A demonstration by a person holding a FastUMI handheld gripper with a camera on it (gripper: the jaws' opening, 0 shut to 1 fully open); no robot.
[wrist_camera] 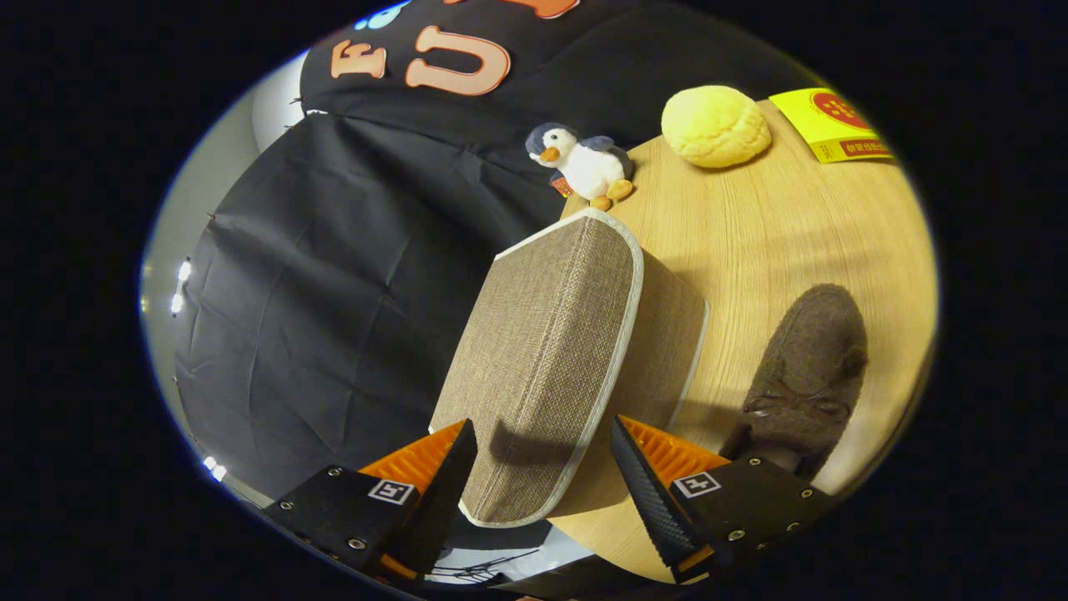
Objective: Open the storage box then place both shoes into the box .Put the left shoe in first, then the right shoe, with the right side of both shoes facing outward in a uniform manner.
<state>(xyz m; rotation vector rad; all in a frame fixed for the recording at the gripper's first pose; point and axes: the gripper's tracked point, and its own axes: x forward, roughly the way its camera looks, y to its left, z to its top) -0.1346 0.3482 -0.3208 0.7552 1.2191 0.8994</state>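
The gripper gapes wide around the fabric storage box, gripping nothing; a brown shoe lies beside the box.

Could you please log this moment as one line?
gripper: open, fingers astride box lid edge | lid: unclear if lifted | brown shoe: on table, outside box

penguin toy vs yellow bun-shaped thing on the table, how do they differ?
The penguin toy is white and grey with orange beak and feet; the yellow bun is one plain colour. The penguin toy sits upright at the table edge just beyond the storage box; the yellow bun lies as a low dome further in, beside a yellow packet. Both rest on the table, far beyond the open gripper, whose fingers straddle the storage box.
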